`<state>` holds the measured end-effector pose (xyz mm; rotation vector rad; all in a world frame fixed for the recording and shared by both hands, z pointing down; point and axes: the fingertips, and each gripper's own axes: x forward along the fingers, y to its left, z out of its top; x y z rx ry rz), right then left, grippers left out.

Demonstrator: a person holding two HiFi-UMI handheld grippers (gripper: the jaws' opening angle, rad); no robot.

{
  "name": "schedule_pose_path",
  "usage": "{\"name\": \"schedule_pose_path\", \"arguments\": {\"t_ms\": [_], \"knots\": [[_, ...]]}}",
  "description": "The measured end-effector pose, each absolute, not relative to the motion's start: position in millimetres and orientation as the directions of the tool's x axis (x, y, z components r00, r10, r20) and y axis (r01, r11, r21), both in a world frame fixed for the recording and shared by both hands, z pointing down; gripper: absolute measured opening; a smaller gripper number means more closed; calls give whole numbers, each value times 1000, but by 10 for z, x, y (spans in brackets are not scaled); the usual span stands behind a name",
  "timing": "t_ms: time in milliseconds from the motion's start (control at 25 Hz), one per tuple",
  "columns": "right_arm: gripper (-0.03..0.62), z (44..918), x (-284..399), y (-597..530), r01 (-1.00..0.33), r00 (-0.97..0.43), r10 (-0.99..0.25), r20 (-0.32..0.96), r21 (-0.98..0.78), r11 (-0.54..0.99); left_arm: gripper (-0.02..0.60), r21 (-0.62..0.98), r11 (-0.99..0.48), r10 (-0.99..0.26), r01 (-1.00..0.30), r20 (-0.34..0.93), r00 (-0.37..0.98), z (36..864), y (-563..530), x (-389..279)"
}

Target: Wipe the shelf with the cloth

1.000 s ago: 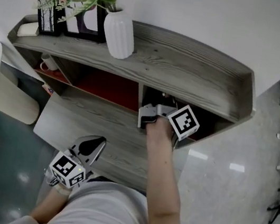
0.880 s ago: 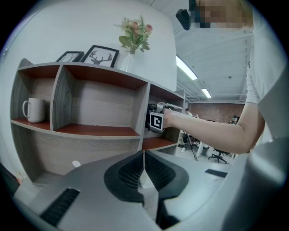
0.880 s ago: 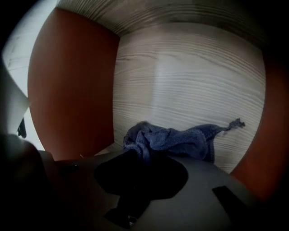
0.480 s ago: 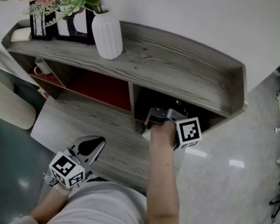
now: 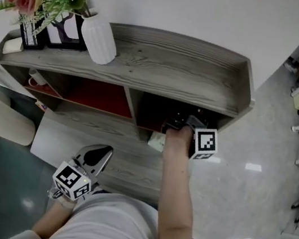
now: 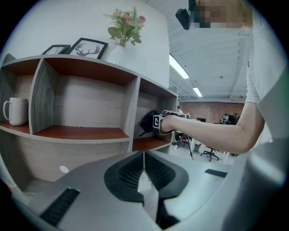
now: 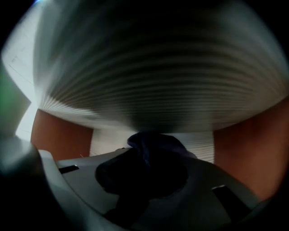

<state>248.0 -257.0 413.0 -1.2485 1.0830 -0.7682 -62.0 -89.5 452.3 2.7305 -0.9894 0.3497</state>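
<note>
The grey wooden shelf unit (image 5: 165,61) has red-brown compartment floors. My right gripper (image 7: 146,151) is shut on a dark cloth (image 7: 156,144) that bulges out past its tips. In the head view the right gripper (image 5: 180,121) reaches into the right-hand compartment. The left gripper view shows the cloth (image 6: 148,121) as a dark bundle in front of that hand, above the compartment floor (image 6: 151,143). My left gripper (image 5: 97,155) hangs low in front of the shelf unit, shut and holding nothing; in its own view its tips (image 6: 144,155) meet.
A white vase (image 5: 98,38) with flowers and framed pictures (image 5: 62,29) stand on the shelf top at the left. A white mug (image 6: 13,111) sits in the far-left compartment. A pale card or paper (image 5: 157,141) lies by the right wrist. Office chairs stand on the glossy floor to the right.
The right gripper with the cloth has moved to the right inside the right-hand compartment. The head view has shifted with it. The left gripper has stayed in place.
</note>
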Motion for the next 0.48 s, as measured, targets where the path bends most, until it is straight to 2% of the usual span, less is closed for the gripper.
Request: {"name": "schedule_pose_path", "arguments": {"t_ms": [240,480], "knots": [[80,4326,2480,-2579,-94,367,-915,-166,-986,141,18,120,-741,-608,-661,298,736,4528,-875,-677],[80,4421,2088,-2724,-114,275,-949,-153,-986,125,18,123,-721,-627,-682,303,718,4536,-861,-762]]}}
